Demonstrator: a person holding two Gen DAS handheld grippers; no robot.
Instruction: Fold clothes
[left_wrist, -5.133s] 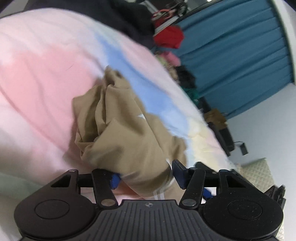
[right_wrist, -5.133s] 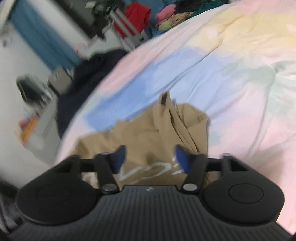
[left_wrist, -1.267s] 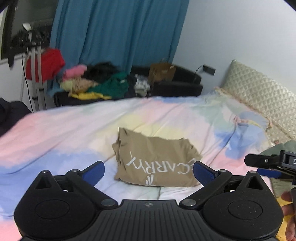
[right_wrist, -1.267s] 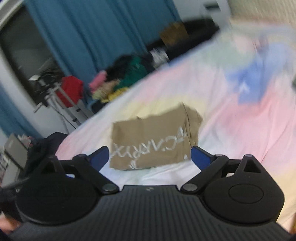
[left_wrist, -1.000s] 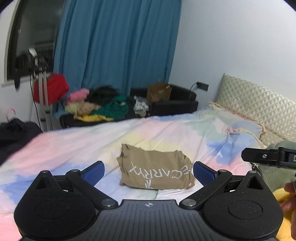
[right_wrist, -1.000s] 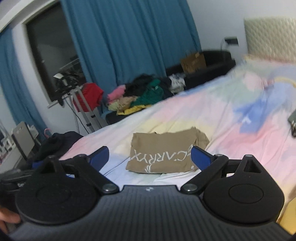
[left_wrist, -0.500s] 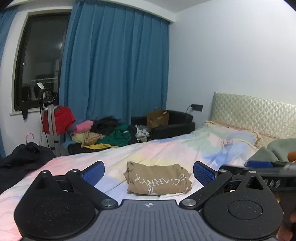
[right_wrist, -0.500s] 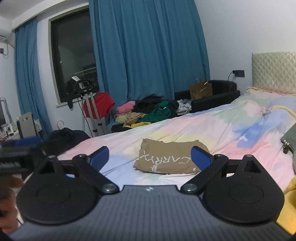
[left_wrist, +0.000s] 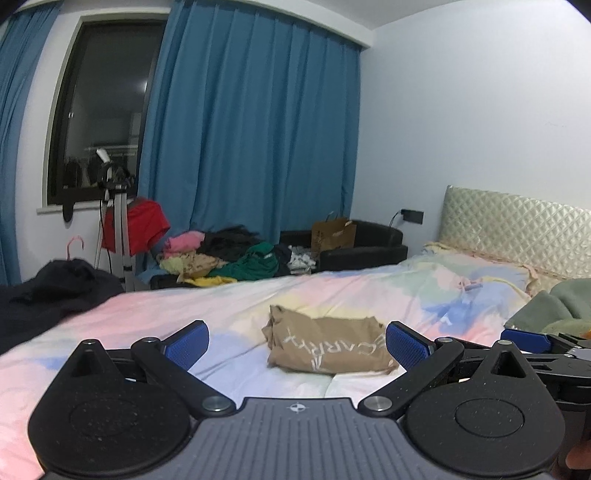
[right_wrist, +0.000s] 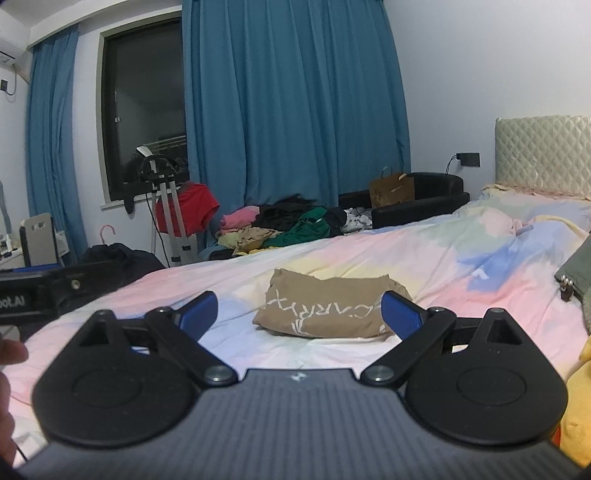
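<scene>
A heap of loose clothes in pink, yellow, green and black (left_wrist: 225, 260) was seen piled by the blue curtain (left_wrist: 251, 140) at the far left, beyond the bed, presumably as laundry waiting its turn. The left gripper (left_wrist: 295, 341) was held back from the bed, its blue-padded fingers (left_wrist: 184, 343) spread wide and gripping nothing. Between them, on the pastel pink, blue and yellow bedspread (left_wrist: 166, 310), the tan printed garment (left_wrist: 328, 349) was found lying as a compact folded bundle, the white lettering turned upward, touched by neither tool. The right gripper (right_wrist: 299, 314) was likewise held clear, its fingers (right_wrist: 400, 314) spread and empty, which suggested that the fold was judged complete for this piece. A grey-green blanket (left_wrist: 554, 308) lay at the far right.
</scene>
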